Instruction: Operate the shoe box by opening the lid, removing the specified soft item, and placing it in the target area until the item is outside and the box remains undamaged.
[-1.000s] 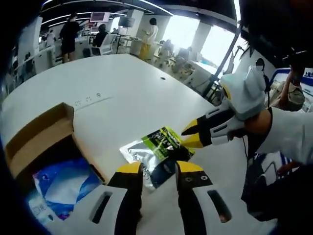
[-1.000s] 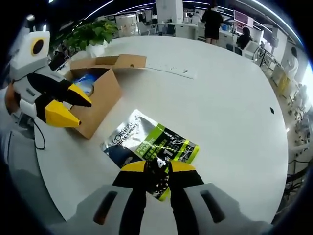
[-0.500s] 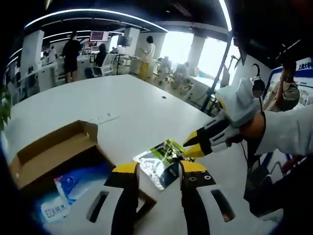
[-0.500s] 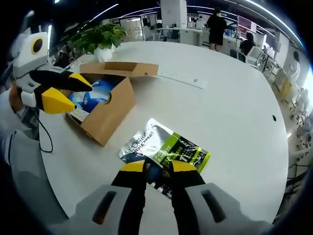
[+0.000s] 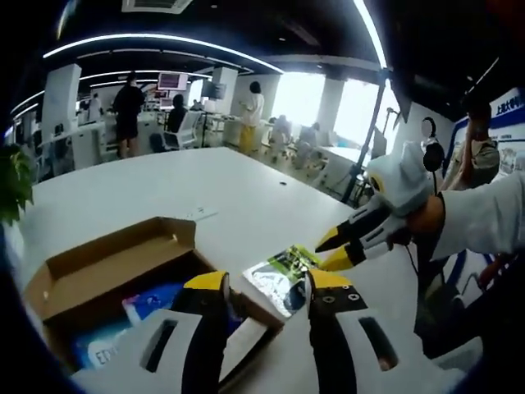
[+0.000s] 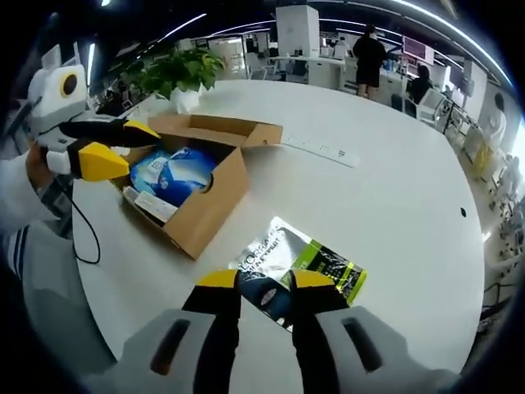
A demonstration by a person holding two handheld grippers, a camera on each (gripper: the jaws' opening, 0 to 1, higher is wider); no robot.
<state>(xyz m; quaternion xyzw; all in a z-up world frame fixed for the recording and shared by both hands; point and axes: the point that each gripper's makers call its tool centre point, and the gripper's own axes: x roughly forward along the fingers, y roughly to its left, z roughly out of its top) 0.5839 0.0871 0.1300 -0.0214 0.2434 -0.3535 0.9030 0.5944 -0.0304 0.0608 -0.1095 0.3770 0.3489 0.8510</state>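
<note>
in the right gripper view the open shoe box (image 6: pixel 205 193) is seen at 10 o'clock on the white table (image 6: pixel 394 189), with a blue soft pack (image 6: pixel 171 174) inside. the silver-green pouch (image 6: pixel 299 267) is laid flat outside, at 4 o'clock from the box. the right gripper (image 6: pixel 265 279) is held above it (jaws parted, nothing gripped). the left gripper (image 6: pixel 123 141) is held above the box, parted and empty.
</note>
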